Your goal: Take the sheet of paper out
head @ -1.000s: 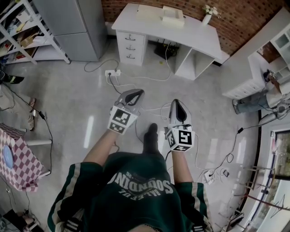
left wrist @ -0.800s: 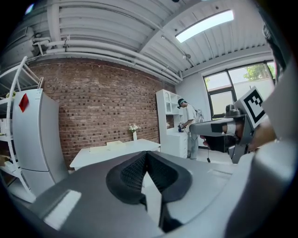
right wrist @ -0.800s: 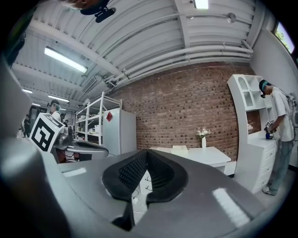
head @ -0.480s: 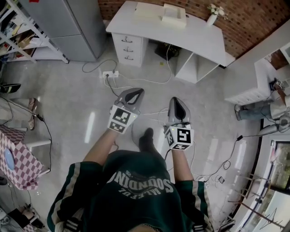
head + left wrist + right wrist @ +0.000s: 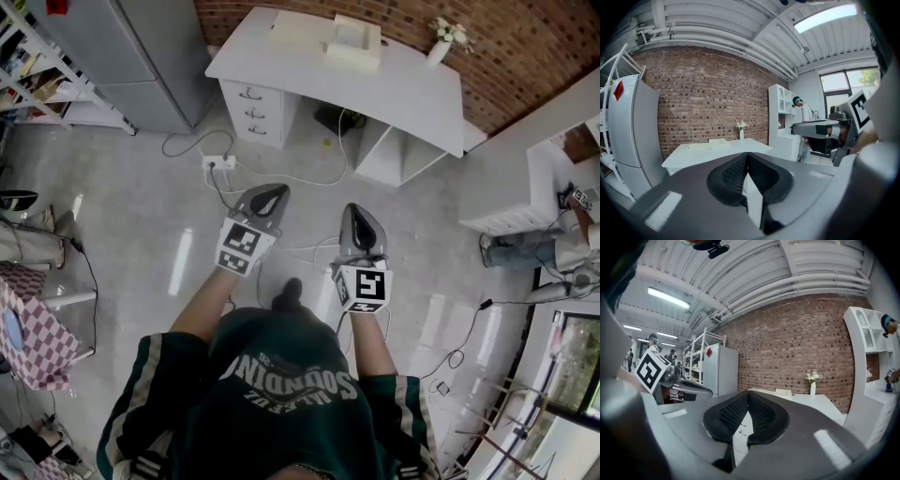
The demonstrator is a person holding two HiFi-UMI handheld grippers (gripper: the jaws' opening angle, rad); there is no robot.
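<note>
We see a white desk (image 5: pixel 412 89) against the brick wall (image 5: pixel 534 42), with drawers (image 5: pixel 253 105) at its left end and an open bay at its right. On top are two pale boxes (image 5: pixel 352 45) and a vase (image 5: pixel 437 49) of white flowers. A power strip (image 5: pixel 217 162) lies on the grey floor (image 5: pixel 131 216) before the desk, cables trailing from it. Fridge (image 5: pixel 141 47) and shelf rack (image 5: pixel 42 80) at left, checked cloth (image 5: pixel 37 328) lower left, white cabinet (image 5: pixel 525 187) at right, a person (image 5: pixel 527 247) just beside it.
</note>
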